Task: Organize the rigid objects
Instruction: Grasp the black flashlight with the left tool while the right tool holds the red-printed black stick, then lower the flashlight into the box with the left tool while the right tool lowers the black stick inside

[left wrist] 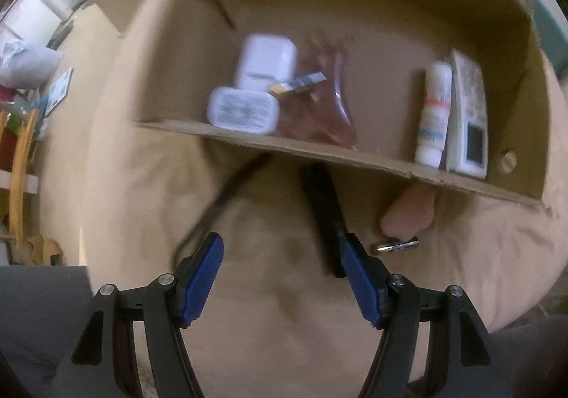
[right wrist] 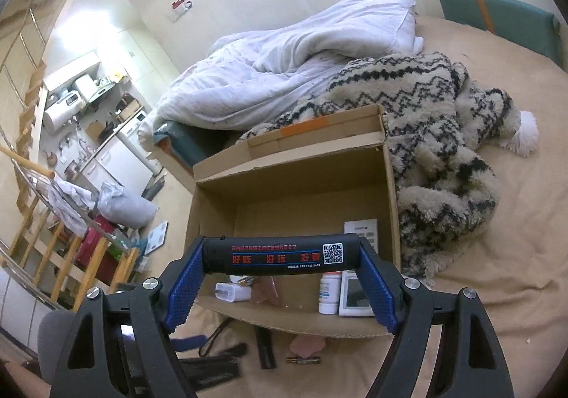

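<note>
Tube, place: black tube [right wrist: 280, 253] held crosswise between the blue pads of the right gripper [right wrist: 282, 257], above the near wall of the cardboard box [right wrist: 392, 185].
Tube, axis: long axis runs left to right across the right wrist view, roughly level, ends against the two pads.
Tube, look: matte black cylinder, red printed characters along the side, a white QR square near its right end, small white print beneath.
Right jaws: spread wide, clamped end to end on the tube.
Left jaws: left gripper [left wrist: 280, 277] partly spread, nothing between the pads; it points down at the tan bedsheet [left wrist: 284, 344].
Box contents: white charger [left wrist: 266, 60], white flat case [left wrist: 243, 110], pinkish clear piece [left wrist: 321, 103], white bottle [left wrist: 435, 114], white device with a screen [left wrist: 468, 117], all near the front wall.
Left view only: a black flat bar [left wrist: 325, 210] lies on the sheet by the right pad; a small metal cylinder [left wrist: 397, 244], a pink lump [left wrist: 408, 211] and a black cord [left wrist: 227, 192] also lie outside the box. Picture blurred.
Right view only: white duvet [right wrist: 301, 67] and zigzag-patterned shag blanket [right wrist: 443, 135] behind the box; kitchen area at far left.
</note>
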### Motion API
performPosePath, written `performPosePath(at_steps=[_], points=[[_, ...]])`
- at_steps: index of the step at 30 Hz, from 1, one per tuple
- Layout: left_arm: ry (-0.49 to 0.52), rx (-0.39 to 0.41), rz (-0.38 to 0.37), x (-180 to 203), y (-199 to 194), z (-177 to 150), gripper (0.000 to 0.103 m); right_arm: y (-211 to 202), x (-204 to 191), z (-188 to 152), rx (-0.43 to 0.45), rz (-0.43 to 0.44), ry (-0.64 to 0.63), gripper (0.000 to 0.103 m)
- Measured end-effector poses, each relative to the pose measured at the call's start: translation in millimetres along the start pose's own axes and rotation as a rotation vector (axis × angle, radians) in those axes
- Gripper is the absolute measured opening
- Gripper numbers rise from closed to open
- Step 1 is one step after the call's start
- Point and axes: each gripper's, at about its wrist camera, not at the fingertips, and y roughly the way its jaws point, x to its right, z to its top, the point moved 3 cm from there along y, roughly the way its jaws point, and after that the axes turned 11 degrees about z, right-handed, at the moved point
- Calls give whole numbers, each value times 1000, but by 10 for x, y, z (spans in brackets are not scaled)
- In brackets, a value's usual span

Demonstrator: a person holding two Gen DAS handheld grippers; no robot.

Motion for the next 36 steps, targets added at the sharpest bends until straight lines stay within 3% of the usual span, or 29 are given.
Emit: performPosePath(at_steps=[8, 13, 14, 18, 21, 28, 36], points=[[51, -44, 65, 445, 323, 86, 65, -65, 96, 31, 10, 22, 44, 85], [48, -46, 90, 474, 387, 201, 64, -56, 115, 33, 5, 30, 55, 85], [43, -47, 84, 459, 387, 218, 59, -56, 105, 35, 4, 32, 54, 85], [38, -35, 76, 403, 353, 250, 23, -34, 89, 27, -3, 35, 46, 85], [58, -35, 59, 383, 348, 278, 18, -20, 80, 21, -9, 31, 40, 85], [79, -14, 82, 153, 336, 191, 17, -2, 63, 4, -23, 8, 26, 85], [17, 41, 135, -470, 183, 94, 17, -23, -10, -13, -31, -11, 2, 85]])
